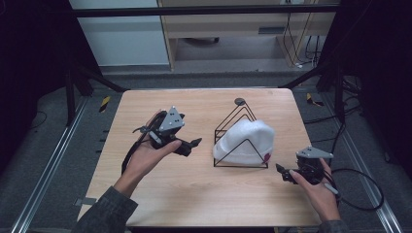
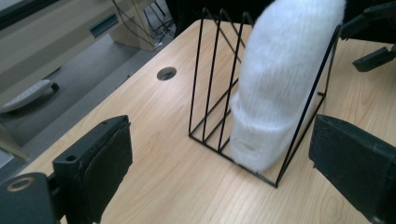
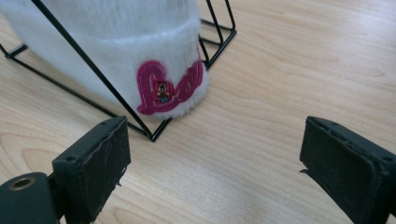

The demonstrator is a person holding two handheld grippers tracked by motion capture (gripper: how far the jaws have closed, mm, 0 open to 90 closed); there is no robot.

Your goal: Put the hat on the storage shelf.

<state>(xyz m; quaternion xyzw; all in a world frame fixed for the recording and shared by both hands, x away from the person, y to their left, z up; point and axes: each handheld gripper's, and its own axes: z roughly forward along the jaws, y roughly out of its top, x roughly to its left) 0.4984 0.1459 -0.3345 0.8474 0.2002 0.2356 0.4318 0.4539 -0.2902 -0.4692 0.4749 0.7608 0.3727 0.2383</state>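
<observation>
A fluffy white knit hat point(image 1: 245, 140) sits tucked in the front slot of a black wire rack point(image 1: 232, 122) at the middle of the wooden table point(image 1: 194, 194). A pink patch point(image 3: 170, 88) marks the hat's cuff point(image 3: 140, 60). My left gripper point(image 1: 194, 143) is held left of the rack, jaws open and empty, aimed at the hat point(image 2: 280, 79) and rack point(image 2: 210, 88). My right gripper point(image 1: 282, 172) hovers low at the rack's right front corner point(image 3: 154, 135), jaws open with nothing between them.
A round cable hole point(image 1: 239, 101) lies in the table behind the rack. Black frame posts and loose cables stand around the table; a light cabinet stands beyond the far edge. The right gripper's cable point(image 1: 364, 189) loops off the table's right side.
</observation>
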